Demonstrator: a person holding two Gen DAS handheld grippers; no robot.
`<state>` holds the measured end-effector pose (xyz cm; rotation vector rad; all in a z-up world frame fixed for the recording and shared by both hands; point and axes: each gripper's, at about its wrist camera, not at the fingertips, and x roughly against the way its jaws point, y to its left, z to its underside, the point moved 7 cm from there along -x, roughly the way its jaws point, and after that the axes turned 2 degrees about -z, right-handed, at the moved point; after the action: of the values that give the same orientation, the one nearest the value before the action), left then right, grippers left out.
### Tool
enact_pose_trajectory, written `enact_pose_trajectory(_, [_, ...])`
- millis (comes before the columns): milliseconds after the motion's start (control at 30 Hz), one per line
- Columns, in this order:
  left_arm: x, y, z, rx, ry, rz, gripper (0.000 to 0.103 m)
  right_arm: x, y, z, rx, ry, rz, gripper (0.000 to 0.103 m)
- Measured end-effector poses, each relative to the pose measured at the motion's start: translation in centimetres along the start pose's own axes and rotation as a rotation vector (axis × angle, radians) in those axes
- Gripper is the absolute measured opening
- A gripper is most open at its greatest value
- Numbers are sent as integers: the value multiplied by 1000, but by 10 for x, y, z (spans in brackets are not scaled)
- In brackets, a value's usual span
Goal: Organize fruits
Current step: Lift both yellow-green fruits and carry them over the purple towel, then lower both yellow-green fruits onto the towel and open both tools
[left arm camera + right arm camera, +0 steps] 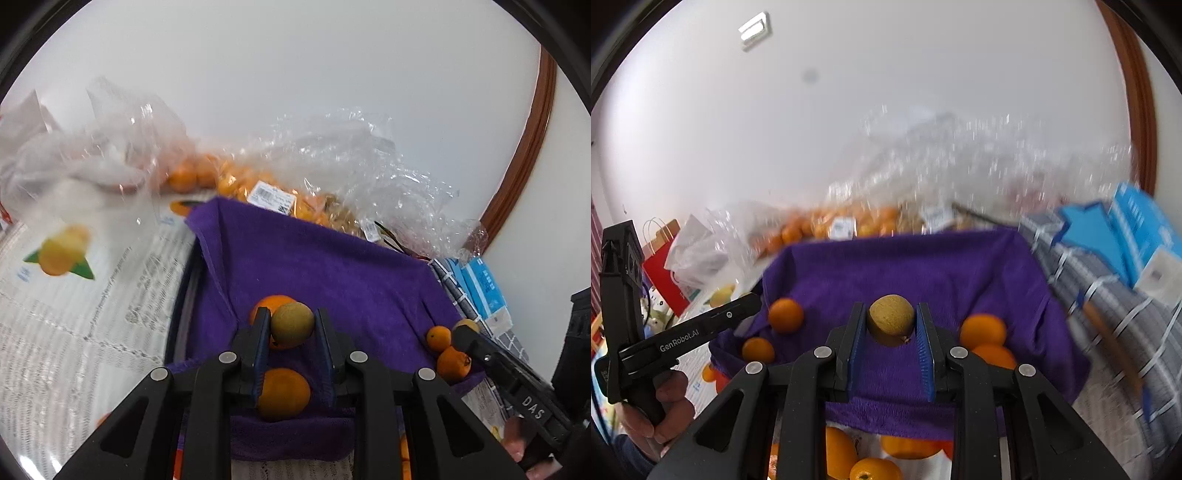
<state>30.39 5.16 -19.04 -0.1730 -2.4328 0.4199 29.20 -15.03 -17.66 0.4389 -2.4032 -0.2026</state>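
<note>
Both grippers, left (291, 325) and right (892, 325), were pinching small brownish-green fruits (292, 324) above the purple cloth (332, 266) among oranges (785, 315). Best advice: keep the squeeze light, lower gently, release clear of neighbours.

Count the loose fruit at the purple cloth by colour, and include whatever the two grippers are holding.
Oranges on the purple cloth: 4
Brownish-yellow fruits, one in the left gripper, one in the right gripper: 2
Total: 6
</note>
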Motion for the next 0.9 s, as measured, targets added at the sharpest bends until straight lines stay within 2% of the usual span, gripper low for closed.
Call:
enact_pose_trajectory(100, [0, -1, -1, -4, -15, -2, 23, -6, -3, 5, 19, 15, 31, 27])
enact_pose_trajectory(300, [-6, -4, 1, -19, 4, -1, 23, -20, -10, 13, -3, 64, 57, 27])
enact_pose_trajectory(700, [-11, -5, 5, -39, 24, -19, 23, -25, -13, 15, -1, 87, 72, 27])
enact_pose_trajectory(900, [-12, -6, 5, -43, 28, -21, 23, -25, -20, 16, -39, 98, 63, 27])
